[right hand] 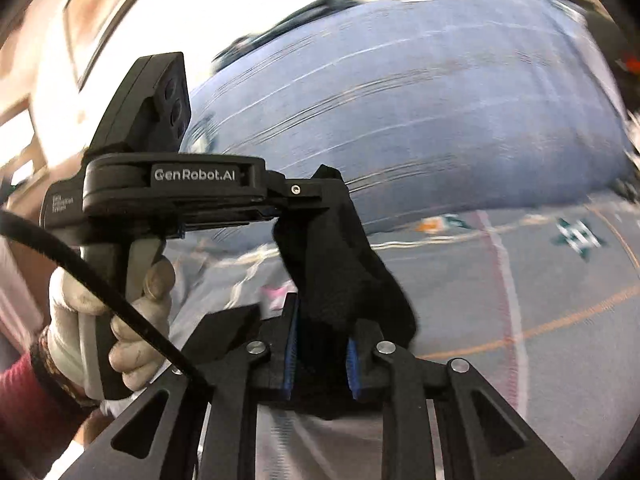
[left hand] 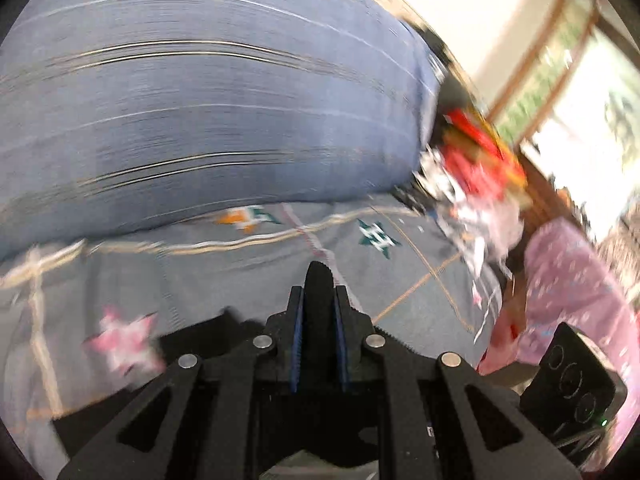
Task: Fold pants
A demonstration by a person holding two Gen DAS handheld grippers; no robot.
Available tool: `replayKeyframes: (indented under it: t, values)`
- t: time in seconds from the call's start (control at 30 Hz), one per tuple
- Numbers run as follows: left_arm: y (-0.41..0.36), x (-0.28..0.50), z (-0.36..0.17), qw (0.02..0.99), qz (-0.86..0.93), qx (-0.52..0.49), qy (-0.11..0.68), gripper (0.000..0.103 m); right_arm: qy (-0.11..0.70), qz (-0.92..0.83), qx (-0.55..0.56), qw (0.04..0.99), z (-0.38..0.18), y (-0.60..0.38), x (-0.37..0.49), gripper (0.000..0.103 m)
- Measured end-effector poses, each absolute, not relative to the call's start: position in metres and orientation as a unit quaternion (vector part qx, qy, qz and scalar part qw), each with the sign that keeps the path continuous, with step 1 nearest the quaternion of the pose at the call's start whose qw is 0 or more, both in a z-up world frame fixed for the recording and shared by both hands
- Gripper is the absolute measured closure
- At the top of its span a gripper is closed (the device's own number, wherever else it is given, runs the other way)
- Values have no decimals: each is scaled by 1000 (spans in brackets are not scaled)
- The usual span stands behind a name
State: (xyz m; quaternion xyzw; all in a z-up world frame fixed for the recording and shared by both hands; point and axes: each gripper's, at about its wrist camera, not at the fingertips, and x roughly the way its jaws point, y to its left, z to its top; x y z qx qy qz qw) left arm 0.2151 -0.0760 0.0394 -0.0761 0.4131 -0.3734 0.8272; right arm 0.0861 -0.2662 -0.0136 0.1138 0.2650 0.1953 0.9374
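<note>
Above the patterned bedsheet (left hand: 420, 280), two grippers share one pair of black pants (right hand: 340, 264): the left gripper (left hand: 319, 280) has its fingers clamped on a thin fold, the right gripper (right hand: 322, 320) pinches a thicker bunch, likely to keep the edge taut for folding. One blue pillow (left hand: 200, 100) lies behind.

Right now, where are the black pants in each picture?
Left wrist view: bottom middle; the black pants are pinched in the left hand-held gripper.
Right wrist view: middle; they hang from the left hand-held gripper down into the right hand-held gripper.
Shared landmark: the green star on the grey sheet, right of centre in both views.
</note>
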Motion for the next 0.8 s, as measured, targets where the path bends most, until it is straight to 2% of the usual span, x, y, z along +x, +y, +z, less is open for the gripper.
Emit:
replayKeyframes:
  t: [0.17,0.37,0.57,0.8]
  values:
    - [13,210,13,832,-332,-162,414,90,295,229,12,927,-23,-176,95,85]
    - [87,209,-33,820,-295,-253,420,90,329,243,-49,911,-51,-109,105,86]
    - [122,204,-66,808,-278,-303,423,90,342,247,-103,901,-75,-66,104,86]
    - [145,193,-62,811,-277,-331,395,90,316,245,-150,904,-72,-40,88,87]
